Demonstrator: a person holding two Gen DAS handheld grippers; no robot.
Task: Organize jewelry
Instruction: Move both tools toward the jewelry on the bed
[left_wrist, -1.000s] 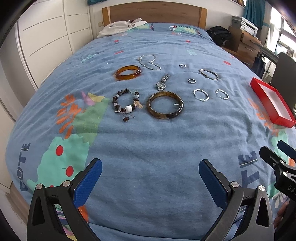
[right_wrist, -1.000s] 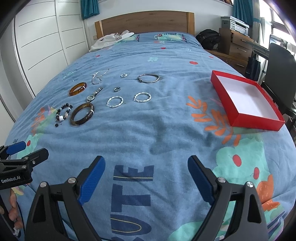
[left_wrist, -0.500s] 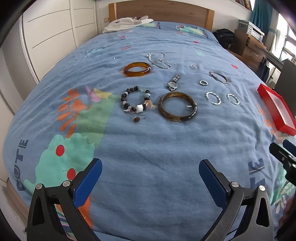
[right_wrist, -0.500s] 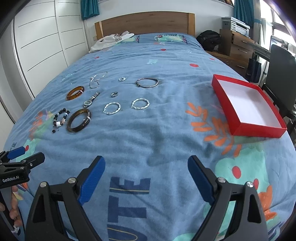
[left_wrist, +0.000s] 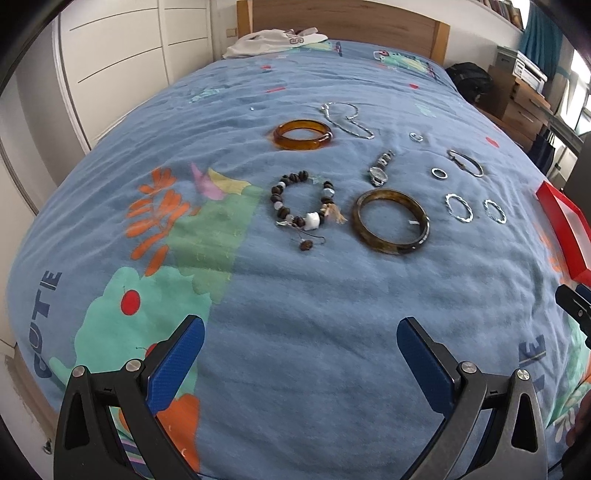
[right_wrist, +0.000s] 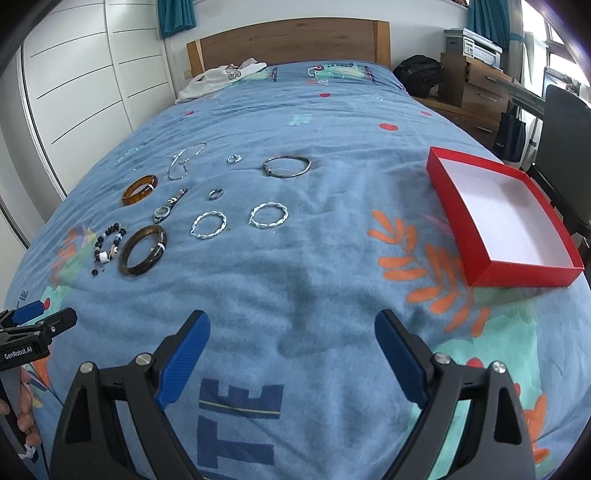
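Note:
Several pieces of jewelry lie on the blue bedspread: an amber bangle (left_wrist: 303, 134), a bead bracelet (left_wrist: 303, 201), a dark brown bangle (left_wrist: 390, 221), a watch (left_wrist: 379, 170), a silver chain (left_wrist: 347, 118), two twisted silver bracelets (left_wrist: 459, 208) and a thin silver bangle (right_wrist: 286, 167). An empty red box (right_wrist: 506, 218) sits on the bed at the right. My left gripper (left_wrist: 300, 354) is open and empty, well short of the bead bracelet. My right gripper (right_wrist: 291, 347) is open and empty, nearer than the twisted bracelets (right_wrist: 268, 215).
A white garment (right_wrist: 221, 79) lies by the wooden headboard (right_wrist: 288, 42). White wardrobe doors (right_wrist: 92, 81) run along the left. A black bag (right_wrist: 419, 72), wooden drawers (right_wrist: 476, 88) and a dark chair (right_wrist: 565, 147) stand at the right of the bed.
Both grippers have moved forward over the bed toward the jewelry, which now looks larger and closer. Both stay open and empty.

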